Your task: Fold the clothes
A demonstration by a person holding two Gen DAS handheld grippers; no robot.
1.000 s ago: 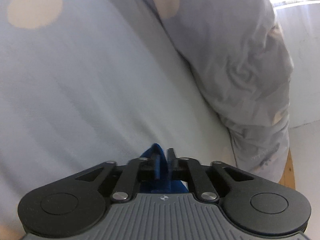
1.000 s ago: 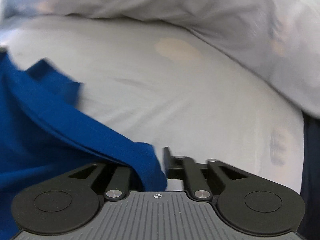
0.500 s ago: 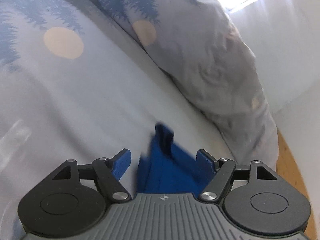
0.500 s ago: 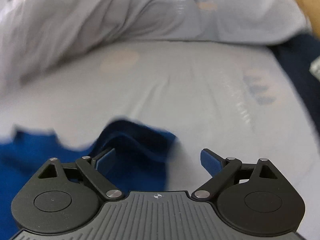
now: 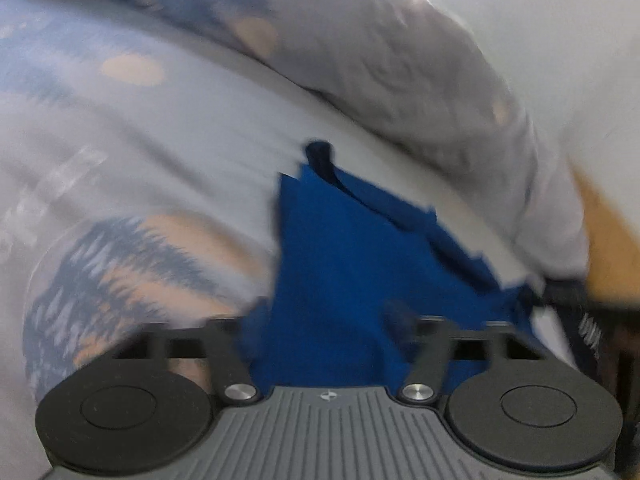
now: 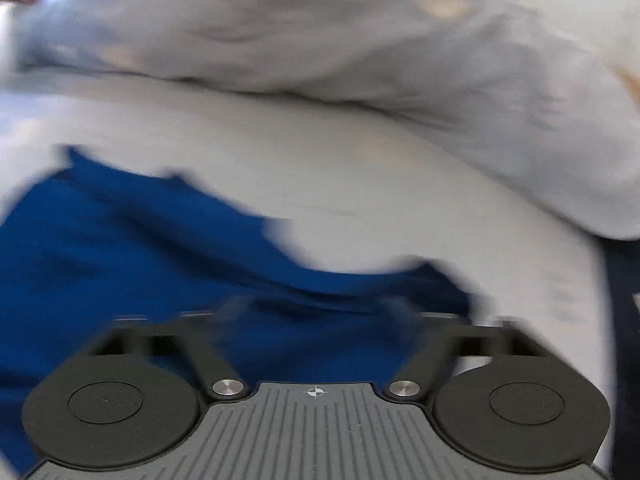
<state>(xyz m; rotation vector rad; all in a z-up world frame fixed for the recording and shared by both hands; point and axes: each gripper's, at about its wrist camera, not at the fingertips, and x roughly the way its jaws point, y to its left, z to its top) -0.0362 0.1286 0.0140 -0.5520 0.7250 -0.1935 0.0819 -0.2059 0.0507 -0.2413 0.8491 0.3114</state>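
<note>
Both views are smeared by motion, so I report edges with caution.

Left gripper (image 5: pixel 326 316): its fingers are closing with the blue garment (image 5: pixel 352 264) between them. The cloth fills the gap and covers the inner faces of both fingers, so I cannot make out whether the pads press on it. Beyond the fingertips the garment rises to a narrow dark point and lies on the patterned bed sheet (image 5: pixel 132 168). Further beyond, a rumpled pale duvet (image 5: pixel 392 92) runs across the view. To the right of the fingers a dark item with white lettering (image 5: pixel 588 336) is cut off by the frame; I cannot identify it.

Right gripper (image 6: pixel 320 320): its fingers are also closing, with blue cloth (image 6: pixel 132 256) between them. The fingertips are blurred against the fabric, and contact cannot be confirmed. The garment spreads from between the fingers out to their left, where it leaves the frame. Beyond the fingertips lies bare sheet (image 6: pixel 340 168), then the duvet (image 6: pixel 360 40). A dark strip (image 6: pixel 624 280) at the far right is cut off and unreadable.
</note>
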